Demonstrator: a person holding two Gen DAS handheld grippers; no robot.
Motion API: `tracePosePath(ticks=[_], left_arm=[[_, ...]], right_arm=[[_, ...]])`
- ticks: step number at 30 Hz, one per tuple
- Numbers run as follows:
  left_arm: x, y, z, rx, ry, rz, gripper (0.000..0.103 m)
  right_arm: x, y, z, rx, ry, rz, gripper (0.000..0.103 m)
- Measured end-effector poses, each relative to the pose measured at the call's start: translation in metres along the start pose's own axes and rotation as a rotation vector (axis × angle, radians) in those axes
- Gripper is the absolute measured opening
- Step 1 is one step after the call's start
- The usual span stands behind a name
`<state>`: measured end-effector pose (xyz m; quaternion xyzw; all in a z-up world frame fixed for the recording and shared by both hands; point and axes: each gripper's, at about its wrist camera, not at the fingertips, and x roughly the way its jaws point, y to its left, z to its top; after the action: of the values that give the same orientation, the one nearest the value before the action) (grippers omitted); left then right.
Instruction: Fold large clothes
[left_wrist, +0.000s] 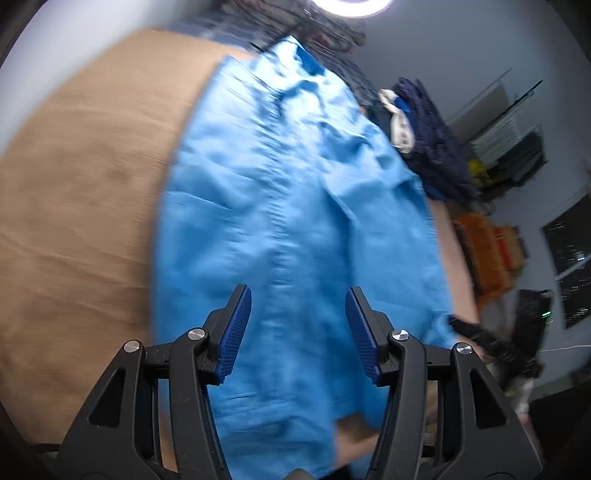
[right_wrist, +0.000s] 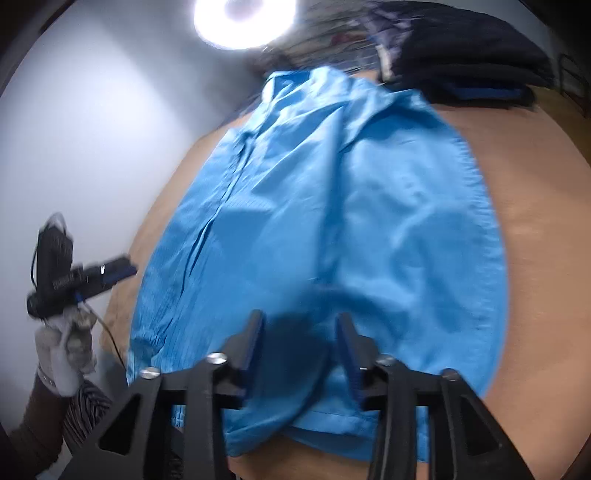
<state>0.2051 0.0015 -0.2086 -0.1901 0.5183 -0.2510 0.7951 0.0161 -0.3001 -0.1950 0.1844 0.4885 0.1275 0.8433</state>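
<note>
blue garment (left_wrist: 295, 206) lay lengthwise ahead on table (left_wrist: 81, 206) | left gripper (left_wrist: 298, 332) and right gripper (right_wrist: 300, 349) both agape, seemingly empty | right likely nearer hem

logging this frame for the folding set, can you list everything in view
shirt: one, bright blue, spread across the table, collar at the far end
table: one, tan, under the shirt
dark clothes: one pile, navy and black, at the table's far right corner
ring light: one, white, lit, beyond the far end
crate: one, orange, on the floor to the right
left claw: one, black with blue pads, open above the shirt
right claw: one, black with blue pads, open above the hem
glove: one, white, on the left hand
</note>
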Motion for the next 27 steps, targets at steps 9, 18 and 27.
tracePosePath(ticks=[9, 18, 27], left_arm=[[0.034, -0.044, -0.014, 0.011, 0.121, -0.116, 0.054], [0.081, -0.071, -0.040, 0.131, 0.255, -0.039, 0.054], [0.094, -0.073, -0.037, 0.152, 0.287, -0.106, 0.001]], right_arm=[[0.021, 0.023, 0.000, -0.070, 0.072, 0.043, 0.041], [0.011, -0.026, 0.093, 0.051, -0.090, -0.063, 0.056], [0.088, -0.077, 0.190, 0.221, -0.097, -0.057, 0.053]])
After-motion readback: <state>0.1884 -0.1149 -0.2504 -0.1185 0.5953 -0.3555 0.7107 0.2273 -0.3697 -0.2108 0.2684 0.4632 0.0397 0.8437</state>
